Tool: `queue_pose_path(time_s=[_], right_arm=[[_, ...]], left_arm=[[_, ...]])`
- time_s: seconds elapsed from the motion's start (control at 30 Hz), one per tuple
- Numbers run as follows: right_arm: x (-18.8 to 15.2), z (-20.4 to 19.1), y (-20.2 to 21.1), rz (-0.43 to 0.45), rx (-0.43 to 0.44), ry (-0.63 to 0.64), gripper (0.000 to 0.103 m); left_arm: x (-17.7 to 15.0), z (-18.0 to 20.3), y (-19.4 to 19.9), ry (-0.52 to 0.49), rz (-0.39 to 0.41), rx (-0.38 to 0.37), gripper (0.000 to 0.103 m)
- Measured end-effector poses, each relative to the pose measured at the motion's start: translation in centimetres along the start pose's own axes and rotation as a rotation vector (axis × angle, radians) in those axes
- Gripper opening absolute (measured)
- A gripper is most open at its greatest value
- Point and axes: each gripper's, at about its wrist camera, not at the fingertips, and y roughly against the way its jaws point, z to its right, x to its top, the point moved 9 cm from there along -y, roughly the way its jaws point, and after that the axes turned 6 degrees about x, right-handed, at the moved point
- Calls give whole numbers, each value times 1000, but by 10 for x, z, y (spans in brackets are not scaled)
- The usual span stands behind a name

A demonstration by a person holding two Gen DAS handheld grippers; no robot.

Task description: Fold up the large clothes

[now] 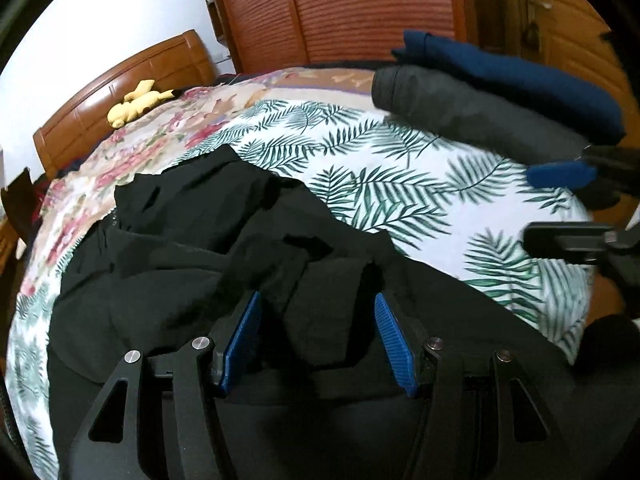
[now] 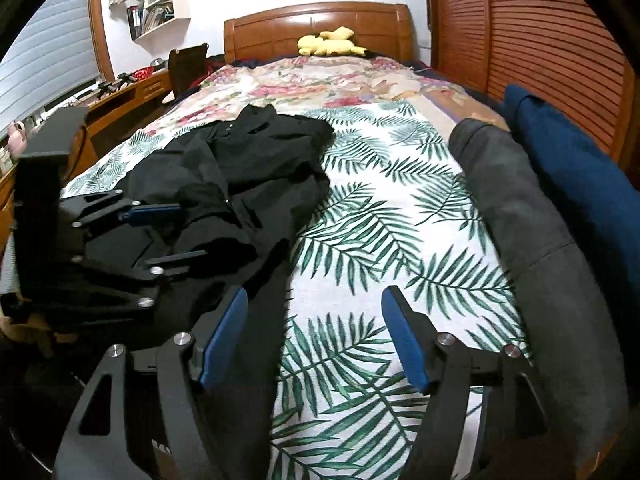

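A crumpled black garment (image 1: 192,248) lies on the near left part of the bed (image 2: 380,216), spread over the palm-leaf sheet. My left gripper (image 1: 318,320) hovers over its near edge with the blue pads (image 1: 240,344) apart; a rumpled fold of the cloth shows between them, and I see no pad pressing on it. From the right wrist view the left gripper (image 2: 168,234) comes in from the left, above the black garment (image 2: 248,168). My right gripper (image 2: 314,312) stands open over bare sheet with nothing between its fingers. In the left wrist view the right gripper (image 1: 560,206) is at the right edge.
A folded grey garment (image 2: 520,220) and a folded navy one (image 2: 572,168) lie along the bed's right side. A yellow plush toy (image 2: 328,44) rests by the wooden headboard (image 2: 320,24). Louvred wooden doors (image 2: 520,40) stand on the right, a desk (image 2: 120,100) and chair on the left.
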Motion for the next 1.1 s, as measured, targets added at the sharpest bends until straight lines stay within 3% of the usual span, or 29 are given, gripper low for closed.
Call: queue_pose_path(time_s=[0.03,0.07,0.1,0.17,0.2,0.4,0.57,0.7,0.9,1.1], right_arm=[[0,1,2,6,2,-3,70],[-1,2,3,8,7,-7,70],[-2,3,3,11,12,-12,70],[-3,4,3,14,21,-19,70],[-3,2,3,15,24,-17,70],[3,-19,-14,17,56,-10,70],[23,-56,-39,30,110,-8,70],[42,-86,-62,40,159,-19,70],[47,-114,-93,27,200,-30,70],[52,-128,-107,20,128,33,70]], left_arm=[[0,0,-4,-7,-11,5,60],[-2,-1,-7,-15,-21,10,54],[-3,0,-7,-21,-28,12,34],[-2,-6,-8,-7,-45,9,11],[3,-11,-4,10,-37,5,6],[23,-73,54,129,92,86,4],[4,-146,101,202,148,208,4],[-30,-195,113,267,121,279,4],[-90,-232,107,332,49,321,4],[-117,-244,97,377,16,333,4]])
